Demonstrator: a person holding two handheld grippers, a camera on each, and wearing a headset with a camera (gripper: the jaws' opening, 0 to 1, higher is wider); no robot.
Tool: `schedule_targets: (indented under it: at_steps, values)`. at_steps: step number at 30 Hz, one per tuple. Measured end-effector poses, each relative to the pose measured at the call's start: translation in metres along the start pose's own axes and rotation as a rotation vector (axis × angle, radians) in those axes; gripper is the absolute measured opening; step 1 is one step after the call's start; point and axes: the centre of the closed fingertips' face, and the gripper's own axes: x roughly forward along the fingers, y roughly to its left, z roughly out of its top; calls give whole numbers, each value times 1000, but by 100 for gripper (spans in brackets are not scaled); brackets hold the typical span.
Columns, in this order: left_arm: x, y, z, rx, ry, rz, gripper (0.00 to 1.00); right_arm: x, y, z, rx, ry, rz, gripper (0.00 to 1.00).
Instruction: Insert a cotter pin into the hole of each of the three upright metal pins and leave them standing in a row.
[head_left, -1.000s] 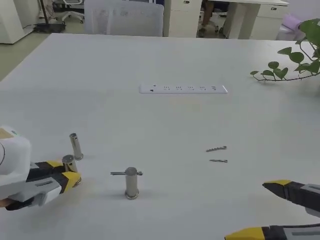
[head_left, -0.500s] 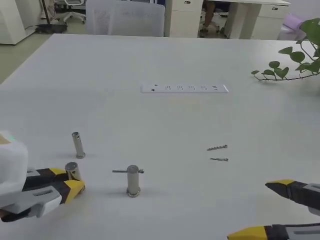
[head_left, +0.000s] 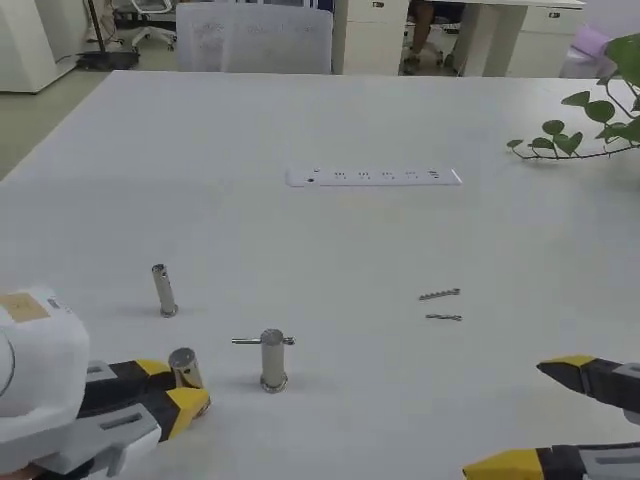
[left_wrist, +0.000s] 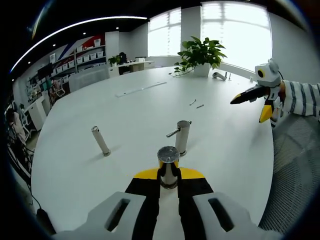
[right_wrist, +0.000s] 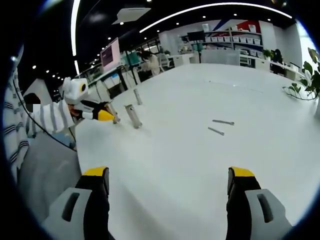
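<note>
Clenching a bare metal pin (head_left: 183, 365) upright in the left claw (head_left: 178, 385), head view, just left of the cottered pin (head_left: 272, 360). Left gripper view: best set level with that and the third pin (left_wrist: 100, 141), clear of the desk (left_wrist: 225, 150) edge. Right gripper view: right claw (right_wrist: 167, 175) spread, empty; two loose cotter pins (right_wrist: 223, 122) ahead across open desk.

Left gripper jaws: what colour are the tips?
Yellow on the left gripper, best in left gripper view.

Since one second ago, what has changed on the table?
The left gripper, shut on a pin, brought it nearer the person and rightward, toward the pin with a cotter. The third pin, two loose cotters and the open right gripper stayed.
</note>
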Motion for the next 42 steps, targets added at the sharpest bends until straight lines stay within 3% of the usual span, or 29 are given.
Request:
schedule_targets:
  at_steps: [8,19,30,42]
  values:
    - [3,-6,-2,-9,25,22,11,0,-3,4,-12,0,4,99]
    - [5,-19,4,-18,32,70,11,3,-9,11,-53,3,17,98]
    - [12,-23,6,-121,24,154,11,4,-17,16,-80,9,26,96]
    - [19,-32,1,-148,33,185,11,4,-29,21,-108,26,15,96]
